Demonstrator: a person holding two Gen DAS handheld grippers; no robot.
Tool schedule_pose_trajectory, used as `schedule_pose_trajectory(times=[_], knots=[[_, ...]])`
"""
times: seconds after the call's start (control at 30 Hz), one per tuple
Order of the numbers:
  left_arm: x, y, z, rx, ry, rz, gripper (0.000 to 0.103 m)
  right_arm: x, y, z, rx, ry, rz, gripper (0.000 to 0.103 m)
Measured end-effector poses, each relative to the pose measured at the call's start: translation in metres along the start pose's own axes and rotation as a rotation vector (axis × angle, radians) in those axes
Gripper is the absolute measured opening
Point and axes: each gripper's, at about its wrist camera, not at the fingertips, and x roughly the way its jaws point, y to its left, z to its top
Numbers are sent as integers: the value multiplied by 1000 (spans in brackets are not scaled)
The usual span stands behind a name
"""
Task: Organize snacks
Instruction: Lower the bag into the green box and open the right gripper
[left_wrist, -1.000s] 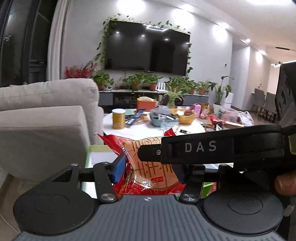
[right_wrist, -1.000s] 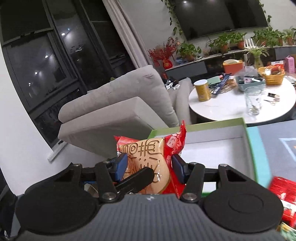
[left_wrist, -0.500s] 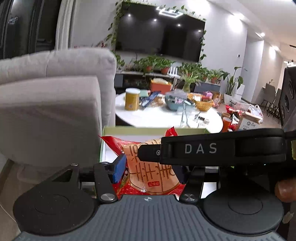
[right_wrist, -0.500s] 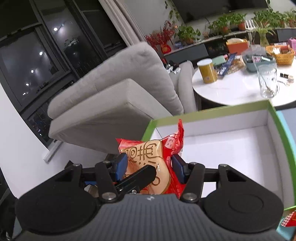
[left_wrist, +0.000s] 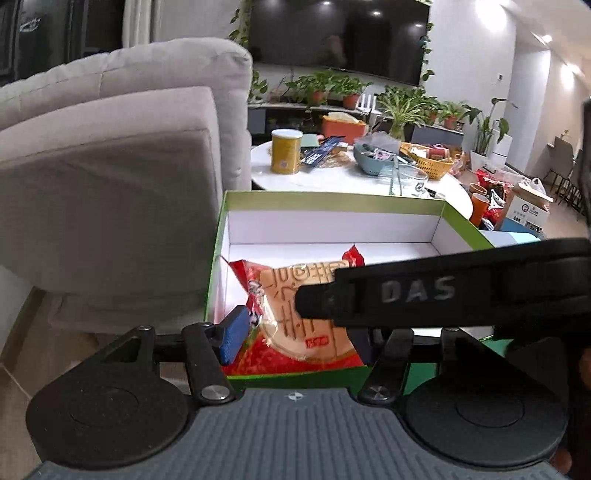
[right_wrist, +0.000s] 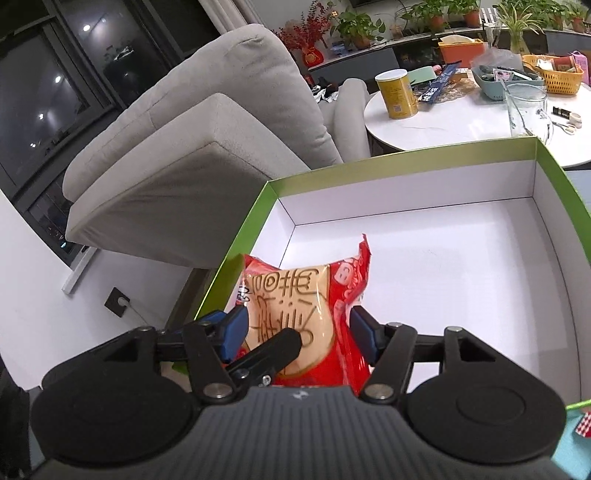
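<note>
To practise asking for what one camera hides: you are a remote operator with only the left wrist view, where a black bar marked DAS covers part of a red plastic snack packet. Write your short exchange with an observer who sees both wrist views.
Operator: The black bar marked DAS hides one side of the red plastic snack packet. Is anything gripping it there?
Observer: Yes. The right gripper has its two blue pads pressed on the packet's two side edges.
Operator: Is the floor of the green-rimmed white cardboard box bare behind the bar?
Observer: Yes. To the packet's right the floor is plain white, with nothing lying on it.
</note>
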Motion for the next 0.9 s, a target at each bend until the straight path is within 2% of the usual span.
schedule_pose_trajectory(times=[0.13, 0.27, 0.37, 0.6, 0.9], knots=[[-13, 5, -2, -18, -3, 51, 56, -12, 0, -1, -7, -20, -10, 59], [-31, 6, -3, -53, -22, 50, 57, -29, -2, -2, -25, -51, -21, 59], [-47, 1, -5, -51, -49, 65, 62, -48, -3, -6, -36, -72, -30, 59], [-85, -22, -17, -35, -74, 29, 64, -91, -10, -25, -42, -108, -53, 59], [-120, -60, -43, 15, -52, -7, 65, -140, -28, -52, -8, -156, -99, 59]])
